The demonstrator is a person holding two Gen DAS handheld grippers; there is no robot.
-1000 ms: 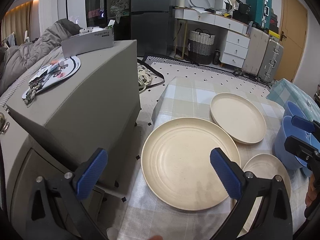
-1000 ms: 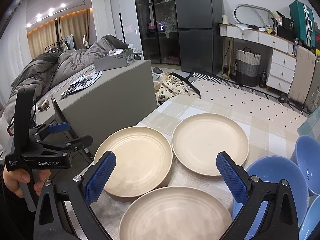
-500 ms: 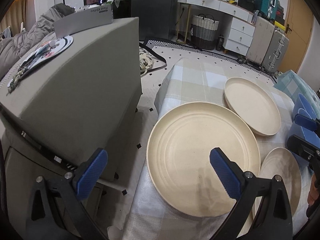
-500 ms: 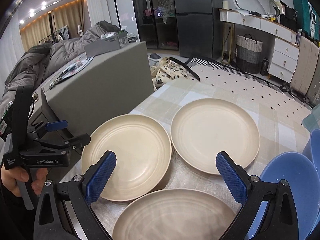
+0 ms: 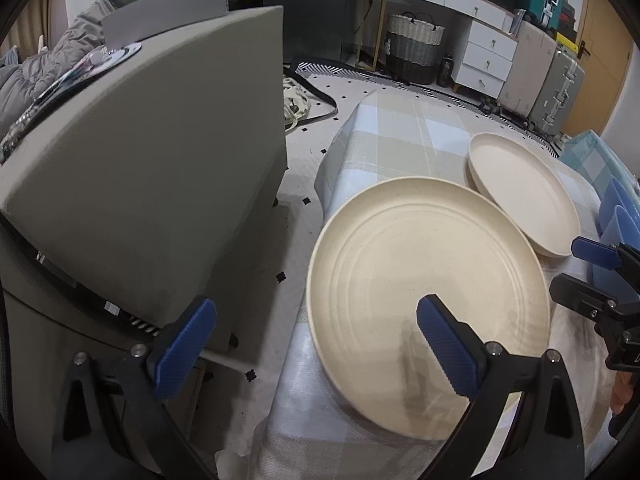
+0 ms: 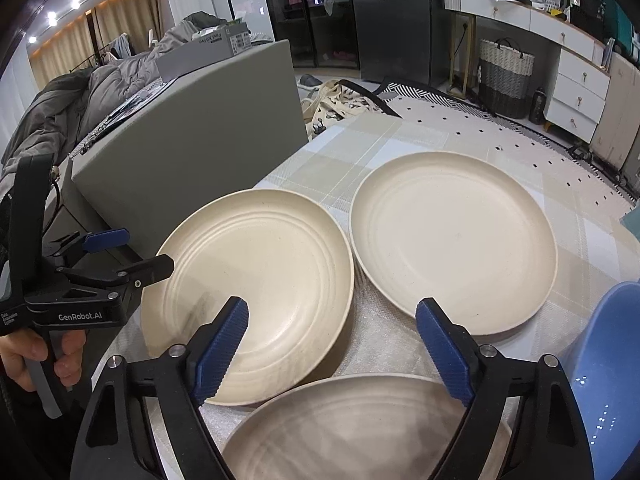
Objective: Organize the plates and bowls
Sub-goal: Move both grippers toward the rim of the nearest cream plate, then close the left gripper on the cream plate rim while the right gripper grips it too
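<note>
While both hand-held grippers hang apart and empty, the right hand-held gripper (image 6: 332, 344), its jaws just narrowing, sits above the near plate (image 6: 352, 428); the left hand-held gripper (image 5: 316, 340) straddles the ridged plate's (image 5: 424, 292) rim. Stiff, light, smooth plates: pinch the raised rim.

Three cream plates (image 6: 452, 240) beneath spread tongs (image 6: 332, 344)

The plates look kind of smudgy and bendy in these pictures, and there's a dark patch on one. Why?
Left wrist view: the big cream plate carries a soft dark shadow just beyond the left gripper, and the picture's edges curve because of the fisheye lens. Right wrist view: the nearest plate is blurred and shadowed, and the blue bowl shows tiny white glints.
</note>
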